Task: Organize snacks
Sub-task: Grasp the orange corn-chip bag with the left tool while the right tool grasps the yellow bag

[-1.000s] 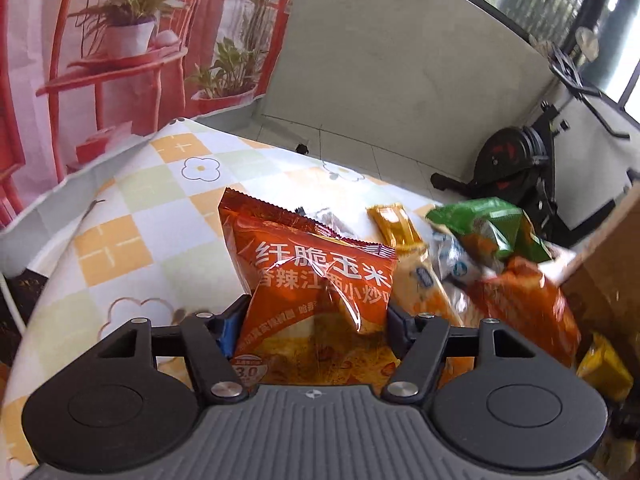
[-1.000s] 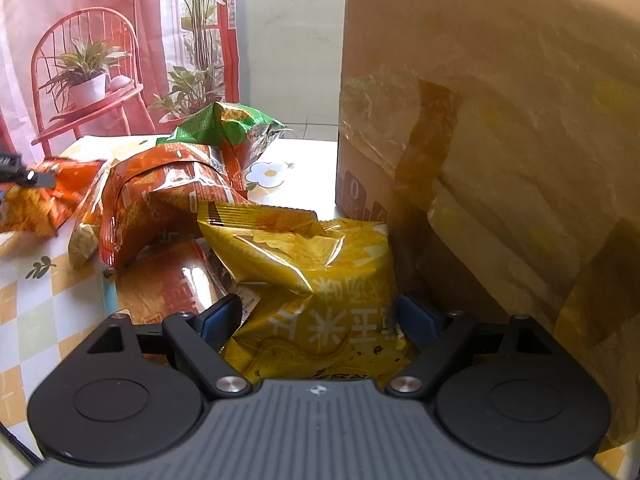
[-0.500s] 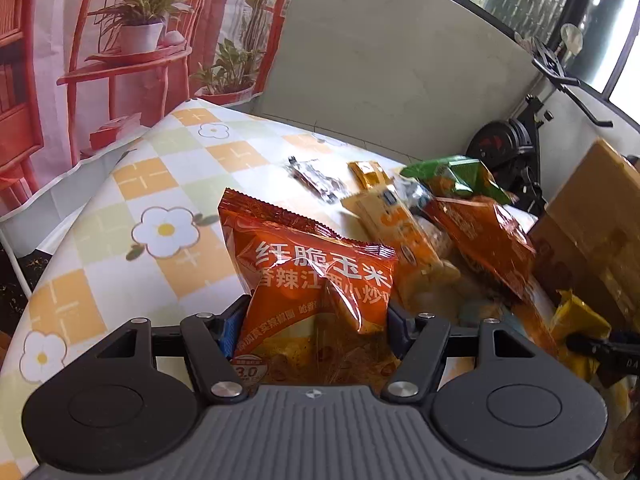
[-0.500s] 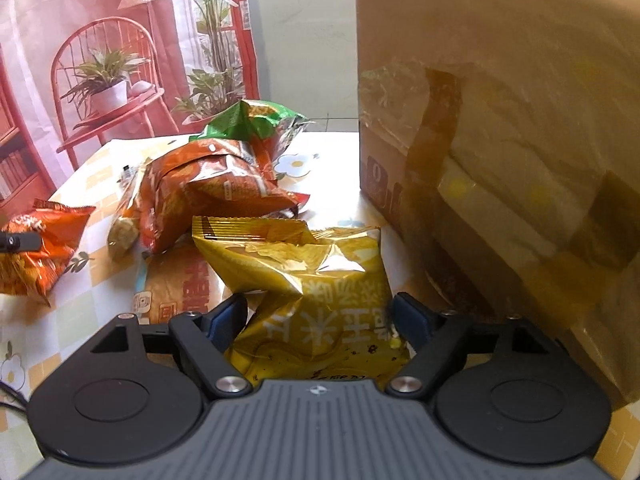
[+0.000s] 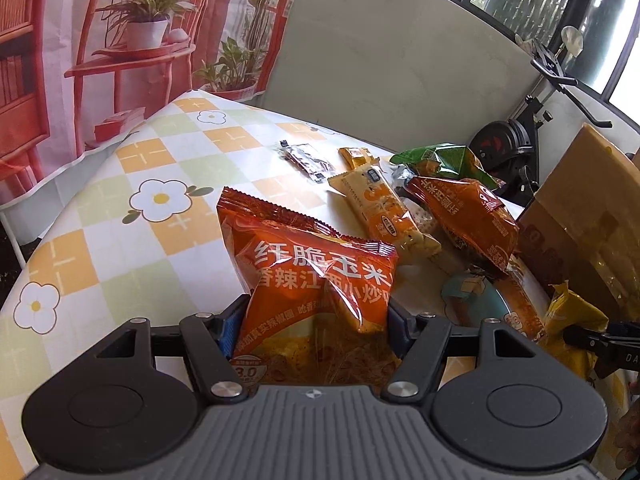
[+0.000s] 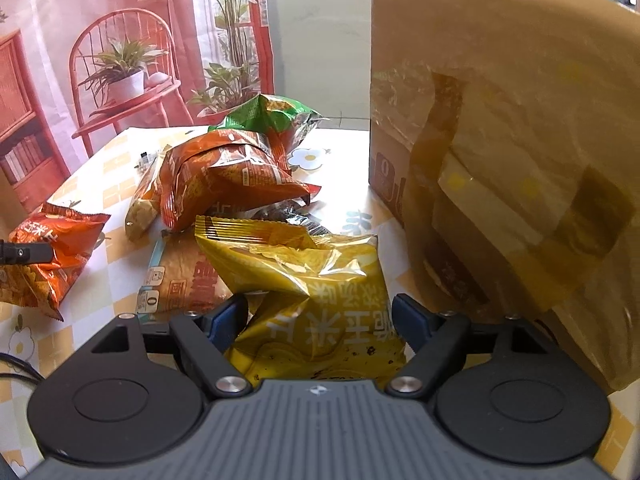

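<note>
My left gripper (image 5: 310, 320) is shut on an orange corn snack bag (image 5: 308, 276) and holds it above the checked tablecloth (image 5: 132, 248); the bag also shows at the left of the right wrist view (image 6: 48, 252). My right gripper (image 6: 320, 312) is shut on a yellow snack bag (image 6: 308, 280), next to the cardboard box (image 6: 512, 152). A pile of snacks lies on the table: an orange-red bag (image 6: 224, 176), a green bag (image 6: 272, 116), a long biscuit pack (image 5: 380, 212) and a flat pack (image 6: 180, 276).
The tall taped cardboard box fills the right side of the right wrist view and shows at the right edge of the left wrist view (image 5: 592, 200). A small dark sachet (image 5: 306, 158) lies further back. An exercise bike (image 5: 516, 140) stands beyond the table.
Both grippers have lifted and pulled back with their bags. The left one has moved left, away from the pile; more of the tablecloth shows. The right gripper's yellow bag now hangs clear of the pile.
</note>
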### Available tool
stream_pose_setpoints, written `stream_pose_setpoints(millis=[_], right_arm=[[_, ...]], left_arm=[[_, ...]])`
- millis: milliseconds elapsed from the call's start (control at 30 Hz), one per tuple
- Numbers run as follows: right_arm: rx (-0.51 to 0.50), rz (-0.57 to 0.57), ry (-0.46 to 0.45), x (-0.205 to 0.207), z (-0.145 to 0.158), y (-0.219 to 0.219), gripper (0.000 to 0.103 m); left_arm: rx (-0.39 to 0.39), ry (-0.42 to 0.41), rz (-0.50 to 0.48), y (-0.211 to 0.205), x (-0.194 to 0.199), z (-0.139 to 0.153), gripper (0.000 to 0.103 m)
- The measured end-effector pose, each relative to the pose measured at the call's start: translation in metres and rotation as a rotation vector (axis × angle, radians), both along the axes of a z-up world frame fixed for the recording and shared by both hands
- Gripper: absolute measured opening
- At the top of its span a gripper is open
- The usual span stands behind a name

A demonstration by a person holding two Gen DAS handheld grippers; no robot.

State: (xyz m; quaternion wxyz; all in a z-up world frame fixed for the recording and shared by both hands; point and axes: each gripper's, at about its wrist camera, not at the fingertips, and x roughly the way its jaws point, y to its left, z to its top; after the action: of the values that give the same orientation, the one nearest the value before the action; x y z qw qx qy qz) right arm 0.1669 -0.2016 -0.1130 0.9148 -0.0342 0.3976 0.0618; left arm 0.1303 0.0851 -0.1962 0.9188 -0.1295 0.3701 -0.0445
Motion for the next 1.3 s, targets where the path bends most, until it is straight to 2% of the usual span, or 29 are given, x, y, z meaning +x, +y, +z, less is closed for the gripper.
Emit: stream_pose_setpoints(millis=[167,367,567,633,733,833,1000,1300], right_arm=[[-0.009,0.004,-0.004,0.000,-0.002,0.000,0.083],[0.028,-0.025,-0.021,-0.001,-0.011,-0.004,0.086],[-0.005,-0.007,-0.049,-0.006,-0.016,-0.002,0.085],[-0.007,-0.001,-0.047,-0.007,-0.016,-0.002,0.082],[-0.031,0.027,-0.044,-0.012,-0.013,0.002,0.072],[-0.034,0.031,-0.043,-0.017,-0.010,0.003,0.065],[0.027,0.005,-0.040,-0.023,-0.005,-0.005,0.064],[0.070,-0.003,-0.109,-0.038,0.021,-0.009,0.064]], left_arm=[[0.035,-0.004,-0.014,-0.005,-0.002,0.001,0.071],[0.036,-0.002,-0.007,-0.006,-0.003,-0.002,0.071],[0.031,-0.003,-0.004,-0.009,-0.008,0.000,0.070],[0.016,-0.004,-0.002,-0.008,-0.009,0.001,0.070],[-0.014,-0.007,0.009,-0.004,-0.013,0.003,0.070],[-0.011,-0.018,0.016,-0.003,-0.019,0.008,0.070],[-0.011,-0.046,0.022,0.001,-0.027,0.020,0.070],[-0.004,-0.091,0.020,-0.003,-0.041,0.043,0.070]])
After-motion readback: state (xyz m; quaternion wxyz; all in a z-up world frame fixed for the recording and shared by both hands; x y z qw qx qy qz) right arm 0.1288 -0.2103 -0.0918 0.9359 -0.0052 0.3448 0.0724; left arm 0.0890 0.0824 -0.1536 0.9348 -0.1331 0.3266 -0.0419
